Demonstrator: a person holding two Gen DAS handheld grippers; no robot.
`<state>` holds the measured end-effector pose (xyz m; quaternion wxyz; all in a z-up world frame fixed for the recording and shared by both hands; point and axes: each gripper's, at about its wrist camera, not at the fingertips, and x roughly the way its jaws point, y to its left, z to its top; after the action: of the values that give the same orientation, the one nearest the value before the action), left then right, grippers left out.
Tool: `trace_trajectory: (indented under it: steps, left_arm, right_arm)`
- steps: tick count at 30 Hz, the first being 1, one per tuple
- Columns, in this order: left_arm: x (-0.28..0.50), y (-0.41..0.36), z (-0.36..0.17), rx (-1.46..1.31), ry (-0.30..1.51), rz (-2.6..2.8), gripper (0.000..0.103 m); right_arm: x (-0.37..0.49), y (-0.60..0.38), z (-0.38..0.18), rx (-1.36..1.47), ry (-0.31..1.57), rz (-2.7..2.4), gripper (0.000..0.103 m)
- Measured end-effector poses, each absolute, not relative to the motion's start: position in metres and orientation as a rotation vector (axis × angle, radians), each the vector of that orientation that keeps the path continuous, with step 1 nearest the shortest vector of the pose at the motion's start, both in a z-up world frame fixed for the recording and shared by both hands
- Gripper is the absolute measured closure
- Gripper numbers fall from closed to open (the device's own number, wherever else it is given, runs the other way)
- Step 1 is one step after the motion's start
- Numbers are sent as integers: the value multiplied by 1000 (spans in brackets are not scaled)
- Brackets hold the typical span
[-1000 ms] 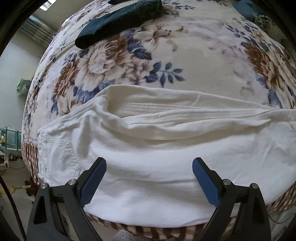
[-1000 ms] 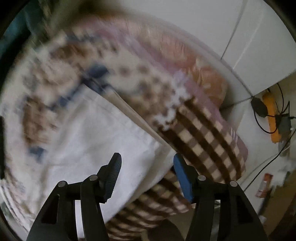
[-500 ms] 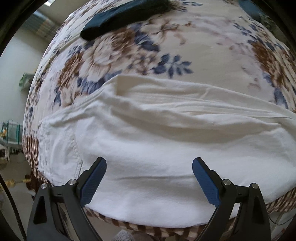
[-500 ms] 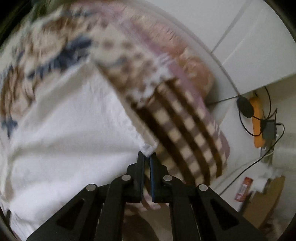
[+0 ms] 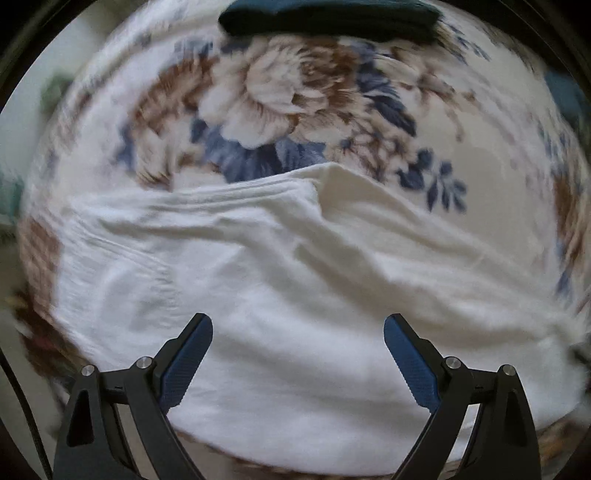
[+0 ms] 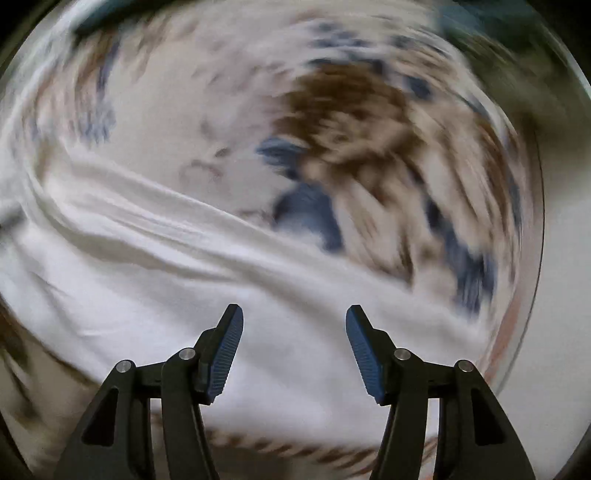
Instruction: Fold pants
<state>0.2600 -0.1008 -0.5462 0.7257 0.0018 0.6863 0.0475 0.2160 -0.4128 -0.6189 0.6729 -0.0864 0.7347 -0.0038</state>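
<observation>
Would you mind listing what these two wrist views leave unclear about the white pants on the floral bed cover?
- Right wrist view: motion blur smears the white pants and floral bed cover; seams unreadable.
- Left wrist view: the pants run past the right edge, so the leg ends are cut off.
- Left wrist view: the dark folded item is clipped by the top edge; unidentifiable.

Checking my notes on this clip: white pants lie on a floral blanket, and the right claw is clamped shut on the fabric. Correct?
Not quite. In the right wrist view the right claw is open, having just opened, gripping nothing. The white pants do lie on the floral blanket.
</observation>
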Motion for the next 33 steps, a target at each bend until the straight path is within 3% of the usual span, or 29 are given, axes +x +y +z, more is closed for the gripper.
trace_trajectory:
  steps: [2, 4, 6, 8, 11, 21, 24, 25, 27, 29, 30, 33]
  left_arm:
    - [273, -91, -561, -154, 1599, 65, 11]
    - [282, -86, -577, -248, 1664, 51, 28]
    - [289, -83, -591, -328, 1691, 32, 66]
    - [296, -87, -596, -351, 1685, -4, 91]
    - [300, -98, -586, -286, 1624, -3, 97]
    - [339, -117, -578, -188, 1531, -28, 101]
    - [342, -109, -560, -156, 1473, -31, 97]
    - [339, -104, -553, -127, 1459, -13, 93]
    - [330, -88, -544, -122, 1459, 20, 63]
    - [320, -64, -545, -192, 1517, 47, 40]
    - [320, -55, -543, -239, 1539, 51, 40]
    - [308, -41, -562, -400, 1637, 50, 40]
  right_arm:
    - [228, -401, -643, -318, 1704, 26, 43]
    - [231, -395, -656, -376, 1723, 68, 60]
    - [230, -391, -657, -368, 1722, 89, 82]
    - [227, -388, -654, -373, 1707, 65, 91]
    - [221, -391, -646, -293, 1682, 16, 95]
    - [218, -410, -640, -156, 1616, -109, 97]
    - [237, -417, -649, -72, 1695, -126, 90]
    - [239, -421, -645, -17, 1713, -133, 87]
    - [242, -422, -624, 64, 1686, -113, 70]
    - [244, -410, -604, 110, 1642, -17, 55]
    - [245, -399, -596, 108, 1631, 35, 49]
    - [251, -354, -595, 59, 1629, 199, 49]
